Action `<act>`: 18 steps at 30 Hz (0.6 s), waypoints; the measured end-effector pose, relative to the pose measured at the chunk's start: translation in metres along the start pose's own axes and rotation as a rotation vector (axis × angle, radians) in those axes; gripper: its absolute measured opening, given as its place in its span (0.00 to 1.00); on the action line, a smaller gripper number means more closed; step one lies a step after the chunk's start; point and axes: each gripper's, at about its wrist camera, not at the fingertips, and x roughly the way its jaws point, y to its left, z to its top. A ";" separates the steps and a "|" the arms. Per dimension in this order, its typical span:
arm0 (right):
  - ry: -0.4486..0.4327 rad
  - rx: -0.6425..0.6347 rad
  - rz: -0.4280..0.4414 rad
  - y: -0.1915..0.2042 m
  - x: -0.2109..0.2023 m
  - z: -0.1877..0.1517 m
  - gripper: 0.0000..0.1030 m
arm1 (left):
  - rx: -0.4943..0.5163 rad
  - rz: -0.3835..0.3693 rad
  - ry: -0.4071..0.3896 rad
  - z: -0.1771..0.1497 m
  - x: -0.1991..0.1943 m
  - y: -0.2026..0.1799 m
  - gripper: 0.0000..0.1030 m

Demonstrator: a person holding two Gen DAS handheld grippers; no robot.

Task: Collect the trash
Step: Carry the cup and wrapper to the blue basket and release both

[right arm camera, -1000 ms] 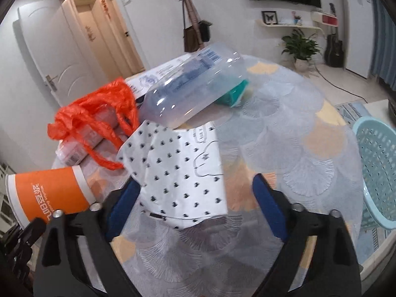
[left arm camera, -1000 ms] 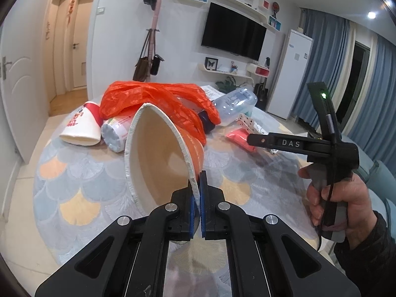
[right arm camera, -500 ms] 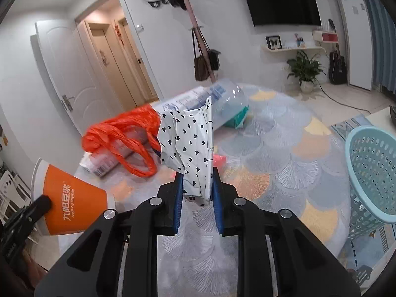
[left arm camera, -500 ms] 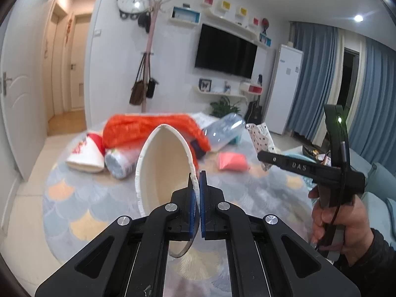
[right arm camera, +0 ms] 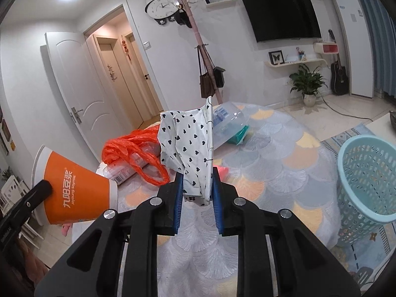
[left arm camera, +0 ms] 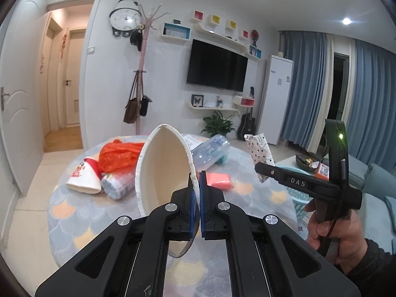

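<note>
My left gripper (left arm camera: 197, 180) is shut on the rim of an orange paper cup (left arm camera: 163, 170), held on its side above the round table (left arm camera: 74, 225); its orange outside (right arm camera: 74, 193) shows at the left of the right wrist view. My right gripper (right arm camera: 197, 185) is shut on a crumpled white wrapper with black hearts (right arm camera: 190, 146), lifted off the table. That wrapper (left arm camera: 258, 151) also shows in the left wrist view, ahead of the right gripper's body. A pale blue mesh basket (right arm camera: 368, 180) stands off the table's right side.
On the table lie an orange plastic bag (right arm camera: 138, 148), a clear plastic bottle (left arm camera: 210, 152), a red-and-white paper cup (left arm camera: 84, 179), a wrapped roll (left arm camera: 118, 185), a pink packet (left arm camera: 219, 179) and a teal pack (right arm camera: 238, 136). A person's hand (left arm camera: 331, 235) holds the right gripper.
My right gripper closed on the heart-print wrapper and lifted it off the table. My left gripper rose with the cup; both views now look higher across the room.
</note>
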 end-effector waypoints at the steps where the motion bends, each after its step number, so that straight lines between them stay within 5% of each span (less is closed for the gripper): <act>1: 0.001 0.004 -0.001 -0.002 -0.001 0.000 0.18 | 0.003 -0.004 -0.001 0.001 0.000 -0.002 0.01; 9: -0.043 0.044 -0.076 -0.035 -0.021 0.002 0.18 | 0.036 -0.097 -0.014 0.019 0.018 -0.031 0.01; 18: -0.106 0.142 -0.233 -0.118 -0.044 0.003 0.18 | 0.090 -0.275 0.006 0.048 0.076 -0.091 0.01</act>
